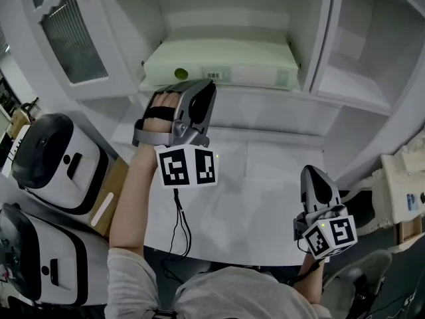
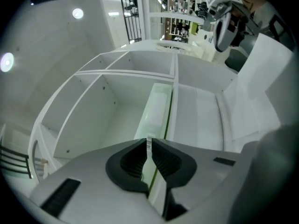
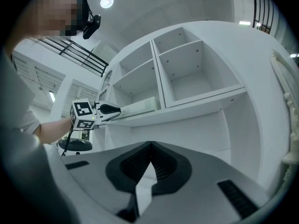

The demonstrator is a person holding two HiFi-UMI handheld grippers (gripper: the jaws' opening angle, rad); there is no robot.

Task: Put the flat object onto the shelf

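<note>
The flat object (image 1: 222, 62) is a pale green slab with a barcode label on its near edge. It lies in the left compartment of the white shelf (image 1: 265, 102). My left gripper (image 1: 199, 88) is at the slab's near left corner. In the left gripper view its jaws (image 2: 149, 141) are pinched on the labelled edge of the flat object (image 2: 156, 108), which runs away into the compartment. My right gripper (image 1: 317, 178) hangs low over the table on the right, shut with nothing in it (image 3: 150, 146). From there I see the left gripper (image 3: 110, 110) at the slab (image 3: 140, 106).
Two white appliances with dark lids (image 1: 50, 161) (image 1: 33, 258) stand at the left. A white table (image 1: 252, 198) lies below the shelf. The shelf's right compartment (image 1: 358, 65) is bare. A ribbed-glass door (image 1: 70, 35) is at top left, and a cream ornate object (image 1: 405, 185) at the right edge.
</note>
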